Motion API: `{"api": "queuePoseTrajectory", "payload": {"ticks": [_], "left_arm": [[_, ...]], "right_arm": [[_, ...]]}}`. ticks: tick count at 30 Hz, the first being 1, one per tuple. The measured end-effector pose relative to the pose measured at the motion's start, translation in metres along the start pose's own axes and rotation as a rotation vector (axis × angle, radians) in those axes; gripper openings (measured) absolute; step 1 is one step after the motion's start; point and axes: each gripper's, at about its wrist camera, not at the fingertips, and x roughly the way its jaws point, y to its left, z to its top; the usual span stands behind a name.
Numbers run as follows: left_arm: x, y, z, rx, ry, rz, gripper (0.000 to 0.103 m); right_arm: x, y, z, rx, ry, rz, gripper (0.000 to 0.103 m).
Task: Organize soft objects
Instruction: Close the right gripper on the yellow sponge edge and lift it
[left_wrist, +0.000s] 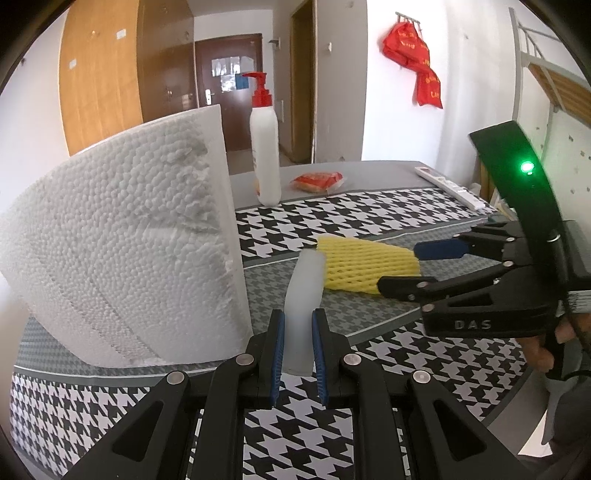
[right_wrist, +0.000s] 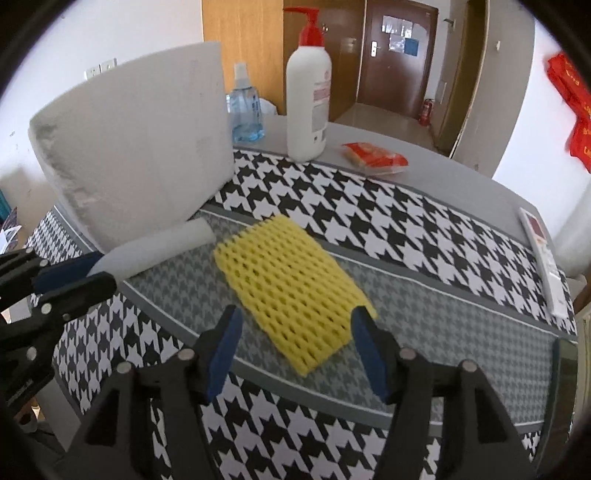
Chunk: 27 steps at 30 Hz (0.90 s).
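My left tongs were clamped on a pale foam tube, its near end pinched between the blue pads, the rest running forward from the tips and resting on the houndstooth tablecloth. Just to the left of those tongs a big white foam block stood upright, its edge close beside the tube.

My right tongs stood with the jaws well apart. The near end of the yellow foam net lay flat on the cloth between the two pads, nearer the right one; I could not tell whether that pad touched the net's corner, and nothing was gripped. From the left camera the right tongs came in from the right side, one finger above the net's end and the other at its near edge.

The far tip of the tube lay just beside the net's far left corner; whether they touched I could not tell.

Beyond both tongs a white pump bottle with a red top stood on the table, a red packet lay to its right, and a blue spray bottle stood behind the block. Far to the right of my right tongs a white remote control lay along the table edge.
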Motion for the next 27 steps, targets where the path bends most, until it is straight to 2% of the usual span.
{"api": "queuePoseTrajectory", "payload": {"ticks": [7, 16, 19, 24, 27], "left_arm": [[0.004, 0.0, -0.001, -0.005, 0.011, -0.013, 0.016], [0.008, 0.001, 0.0, -0.006, 0.015, -0.023, 0.016], [0.008, 0.002, 0.0, -0.005, 0.014, -0.025, 0.016], [0.009, 0.002, 0.001, -0.002, 0.013, -0.024, 0.016], [0.008, 0.001, 0.002, 0.001, 0.012, -0.028, 0.016]], "right_arm": [[0.008, 0.002, 0.0, -0.006, 0.021, 0.001, 0.066], [0.013, 0.007, 0.001, -0.03, 0.029, -0.038, 0.066], [0.014, 0.005, 0.002, -0.025, 0.029, -0.054, 0.057], [0.011, -0.009, 0.004, 0.028, 0.024, -0.056, 0.027], [0.008, -0.014, 0.003, 0.049, 0.021, -0.051, 0.018]]}}
